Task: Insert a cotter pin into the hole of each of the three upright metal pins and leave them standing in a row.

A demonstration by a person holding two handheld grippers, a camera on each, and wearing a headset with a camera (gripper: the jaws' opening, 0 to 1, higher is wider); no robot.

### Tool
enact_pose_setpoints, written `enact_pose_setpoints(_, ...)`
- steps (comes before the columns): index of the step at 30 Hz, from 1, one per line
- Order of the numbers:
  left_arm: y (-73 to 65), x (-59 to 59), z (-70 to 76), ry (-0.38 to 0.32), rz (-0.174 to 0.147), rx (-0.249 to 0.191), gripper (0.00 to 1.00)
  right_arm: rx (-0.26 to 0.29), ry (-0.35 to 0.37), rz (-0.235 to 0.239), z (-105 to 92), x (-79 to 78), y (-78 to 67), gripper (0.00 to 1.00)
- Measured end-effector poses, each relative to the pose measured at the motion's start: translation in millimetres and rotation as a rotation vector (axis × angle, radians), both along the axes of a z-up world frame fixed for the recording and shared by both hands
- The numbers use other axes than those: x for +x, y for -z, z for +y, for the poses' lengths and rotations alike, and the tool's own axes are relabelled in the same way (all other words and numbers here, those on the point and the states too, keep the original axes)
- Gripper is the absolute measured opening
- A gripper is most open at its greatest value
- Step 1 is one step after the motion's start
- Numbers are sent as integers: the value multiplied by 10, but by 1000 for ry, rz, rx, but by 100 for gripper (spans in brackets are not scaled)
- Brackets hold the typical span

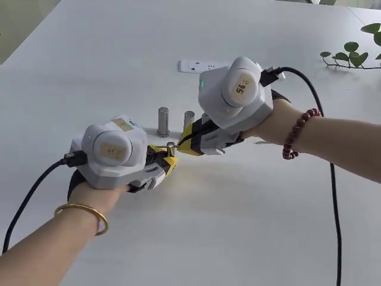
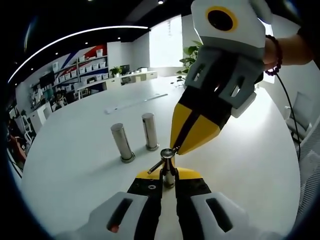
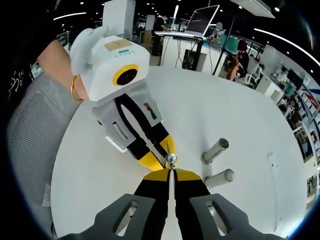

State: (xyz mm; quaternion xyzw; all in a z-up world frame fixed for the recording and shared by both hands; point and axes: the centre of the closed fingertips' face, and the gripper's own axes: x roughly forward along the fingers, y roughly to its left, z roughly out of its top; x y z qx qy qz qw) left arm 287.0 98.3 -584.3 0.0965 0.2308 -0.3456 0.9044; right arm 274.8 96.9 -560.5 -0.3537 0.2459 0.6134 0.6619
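Note:
My left gripper (image 2: 169, 176) is shut on a small upright metal pin (image 2: 169, 169), held just above the white table (image 1: 196, 226). A thin cotter pin (image 2: 156, 166) sits at the pin's head, one end sticking out to the side. My right gripper (image 3: 171, 173) is shut on the cotter pin (image 3: 171, 181), its yellow tips touching the pin's head (image 3: 171, 159). In the head view the two grippers meet tip to tip, left gripper (image 1: 168, 161) and right gripper (image 1: 181, 145), at the held pin (image 1: 171, 146). Two other metal pins (image 1: 163, 121) (image 1: 189, 118) stand upright side by side just behind.
A white power strip (image 1: 199, 65) lies further back on the table. A leafy plant (image 1: 352, 56) reaches in at the far right. Black cables (image 1: 333, 196) trail from both grippers. Bare tabletop spreads in front and to the right.

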Motion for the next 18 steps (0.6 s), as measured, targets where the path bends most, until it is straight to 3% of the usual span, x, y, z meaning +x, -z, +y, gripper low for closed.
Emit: enact_pose_setpoints(18,-1,-4,-4,-12,18,-11,7,-7,18,3,7,51,10,0)
